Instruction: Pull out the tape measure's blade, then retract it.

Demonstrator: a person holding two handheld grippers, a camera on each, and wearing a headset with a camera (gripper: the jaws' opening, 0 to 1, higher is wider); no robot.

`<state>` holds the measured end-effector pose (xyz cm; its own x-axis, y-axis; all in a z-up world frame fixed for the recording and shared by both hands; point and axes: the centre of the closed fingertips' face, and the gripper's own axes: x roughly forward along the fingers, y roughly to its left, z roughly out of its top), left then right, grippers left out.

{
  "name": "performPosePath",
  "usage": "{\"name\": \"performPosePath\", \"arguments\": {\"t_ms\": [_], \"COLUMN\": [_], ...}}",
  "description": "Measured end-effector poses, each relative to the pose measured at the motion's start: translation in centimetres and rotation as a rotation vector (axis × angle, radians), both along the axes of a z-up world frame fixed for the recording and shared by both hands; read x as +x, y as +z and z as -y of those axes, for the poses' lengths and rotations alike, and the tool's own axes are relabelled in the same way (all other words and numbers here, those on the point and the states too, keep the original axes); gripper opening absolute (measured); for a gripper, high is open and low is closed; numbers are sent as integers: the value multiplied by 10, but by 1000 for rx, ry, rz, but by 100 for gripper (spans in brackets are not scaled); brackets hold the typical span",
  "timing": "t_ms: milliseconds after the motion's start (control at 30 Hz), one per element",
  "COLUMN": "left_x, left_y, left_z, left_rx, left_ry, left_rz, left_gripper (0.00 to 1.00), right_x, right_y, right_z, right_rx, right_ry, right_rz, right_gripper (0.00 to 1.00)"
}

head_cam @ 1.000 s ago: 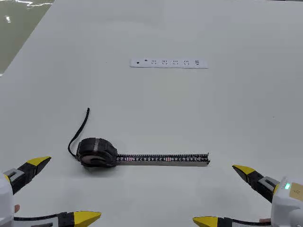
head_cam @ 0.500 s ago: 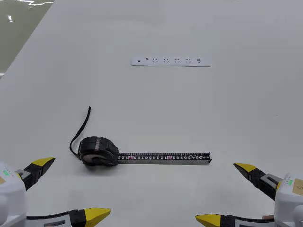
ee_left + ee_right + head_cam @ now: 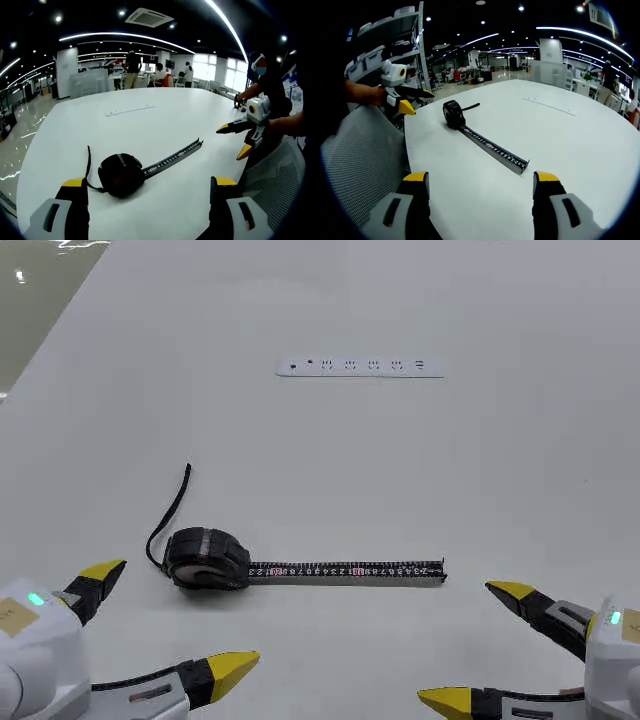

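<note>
A black tape measure (image 3: 207, 559) lies on the white table, its blade (image 3: 345, 570) drawn out to the right and its wrist strap (image 3: 168, 515) curling away behind it. The case (image 3: 121, 173) sits just ahead of my left gripper (image 3: 149, 186), which stands open and holds nothing. The blade's end (image 3: 521, 165) lies ahead of my right gripper (image 3: 478, 179), also open and apart from it. In the head view the left gripper (image 3: 165, 622) is at the lower left and the right gripper (image 3: 482, 648) at the lower right.
A white power strip (image 3: 359, 366) lies flat at the far middle of the table (image 3: 420, 470). A mesh chair back (image 3: 360, 150) stands by the table's near edge. People and desks are far off in the room.
My left gripper has come forward and to the right, closer to the tape measure's case. The right gripper has barely shifted. The tape measure lies as before.
</note>
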<state>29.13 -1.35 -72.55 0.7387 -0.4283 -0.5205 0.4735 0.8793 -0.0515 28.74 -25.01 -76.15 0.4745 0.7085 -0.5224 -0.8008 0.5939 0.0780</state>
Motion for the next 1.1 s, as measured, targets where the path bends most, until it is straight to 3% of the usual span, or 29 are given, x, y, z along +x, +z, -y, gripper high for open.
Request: {"name": "performPosePath", "arguments": {"t_ms": [100,200,300,567,933,1100], "left_x": [2,5,9,13,18,21], "left_y": [-1,-6,-5,-10,-14,-16], "left_z": [-1,-9,-8,-5,-7,-10], "left_rx": [6,30,24,30,23,19], "left_ry": [19,91,111,130,219,259], "left_rz": [-3,-38,-22,-31,-10,-16], "left_gripper": [99,99,99,99,96,96], "right_x": [3,6,10,18,34,44], "right_y": [-1,-4,-5,-8,-13,-15], "right_z": [3,6,9,9,9,10], "right_rx": [-1,-9,-11,-13,-5,-10], "right_ry": [9,23,30,74,115,136], "right_rz": [1,2,4,22,34,50], "right_gripper": [85,84,82,78,69,65]}}
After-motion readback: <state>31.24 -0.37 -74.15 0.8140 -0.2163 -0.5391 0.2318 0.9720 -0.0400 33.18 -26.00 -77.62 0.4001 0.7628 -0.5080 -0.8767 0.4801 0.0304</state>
